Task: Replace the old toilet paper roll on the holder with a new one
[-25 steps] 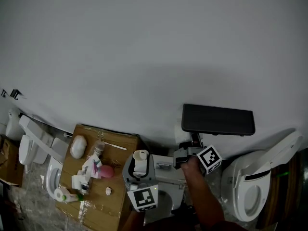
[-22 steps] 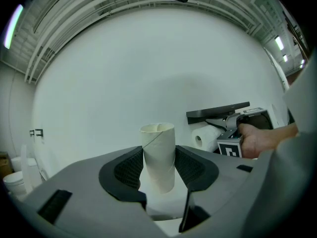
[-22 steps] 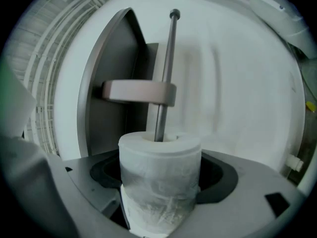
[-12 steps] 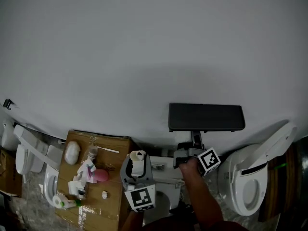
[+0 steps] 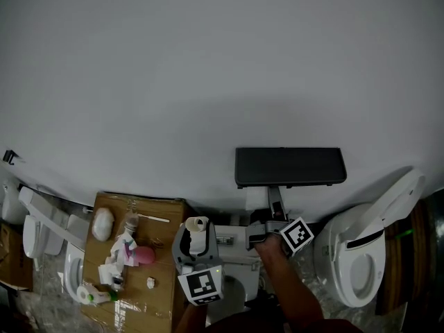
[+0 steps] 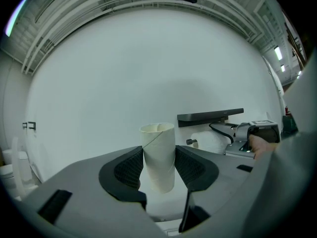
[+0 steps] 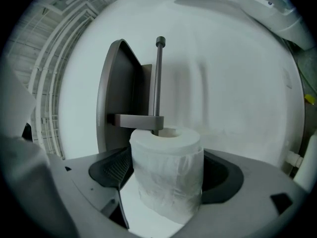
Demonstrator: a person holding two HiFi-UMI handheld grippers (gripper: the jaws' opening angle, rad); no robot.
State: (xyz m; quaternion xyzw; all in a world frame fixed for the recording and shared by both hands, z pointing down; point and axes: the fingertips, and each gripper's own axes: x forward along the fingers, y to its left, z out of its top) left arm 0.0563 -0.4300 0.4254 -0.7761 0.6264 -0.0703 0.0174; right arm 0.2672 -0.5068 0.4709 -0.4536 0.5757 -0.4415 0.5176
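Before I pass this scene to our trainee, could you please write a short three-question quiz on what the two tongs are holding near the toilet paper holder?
1. Multiple choice: the left tongs grip A) a pale empty cardboard tube, B) a glass bottle, C) nothing.
2. True or false: the right tongs are empty.
3. In the head view, which tongs sit just below the dark grey metal wall holder?
Key: 1 A. 2 False: they grip a full white toilet paper roll. 3 The right tongs.
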